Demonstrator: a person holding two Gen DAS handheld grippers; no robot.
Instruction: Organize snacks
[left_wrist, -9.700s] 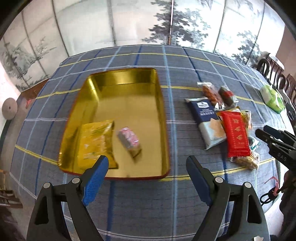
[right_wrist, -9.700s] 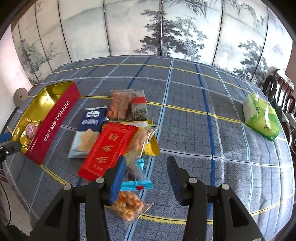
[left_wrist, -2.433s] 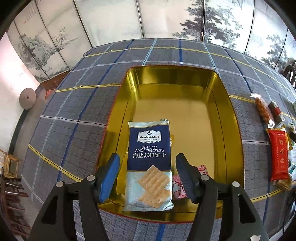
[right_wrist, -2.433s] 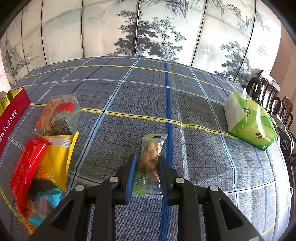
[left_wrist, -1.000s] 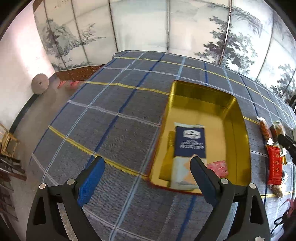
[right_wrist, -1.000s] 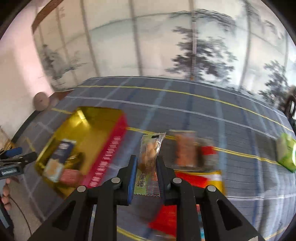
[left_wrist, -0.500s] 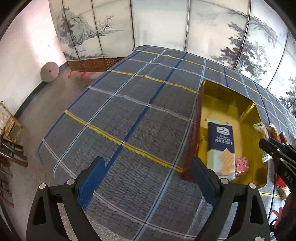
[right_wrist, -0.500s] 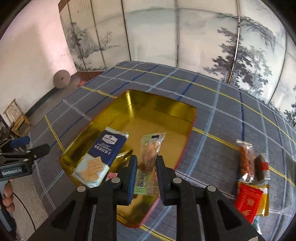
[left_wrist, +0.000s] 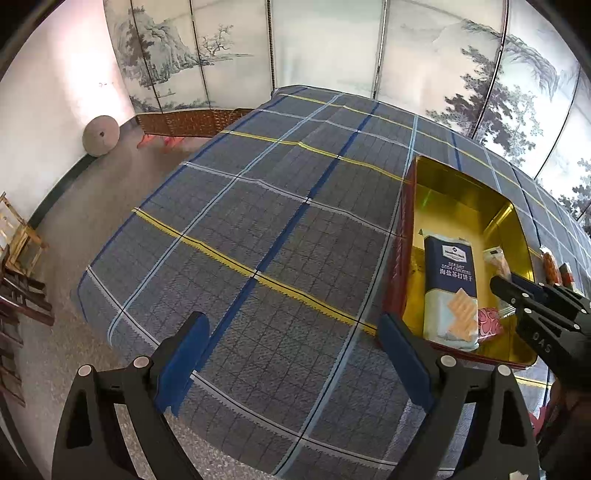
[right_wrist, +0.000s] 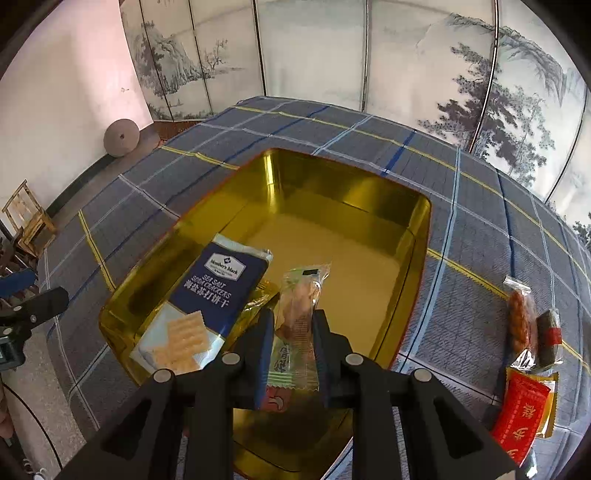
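A gold tin (right_wrist: 351, 199) with red outer walls sits on the plaid tablecloth. Inside it lie a blue soda cracker pack (right_wrist: 218, 284), a yellow packet under that pack, and a pink candy (left_wrist: 487, 321). My right gripper (right_wrist: 293, 314) hangs over the tin's near end. Its jaws are opening, though the pads still flank a clear green-trimmed snack packet (right_wrist: 299, 295) that stands up between them. In the left wrist view that gripper (left_wrist: 496, 282) reaches in from the right over the tin (left_wrist: 461, 192). My left gripper (left_wrist: 291, 325) is open and empty over bare cloth left of the tin.
Right of the tin lie loose snacks: an orange snack bag (right_wrist: 519, 317), a dark packet (right_wrist: 548, 332) and a red packet (right_wrist: 521, 413). The table's left edge drops to the floor, where a round stone disc (right_wrist: 121, 137) and a wooden chair (right_wrist: 26, 218) stand.
My right gripper has carried the snack packet from over the loose snacks to low over the tin. The left gripper has drawn off to the left of the tin.
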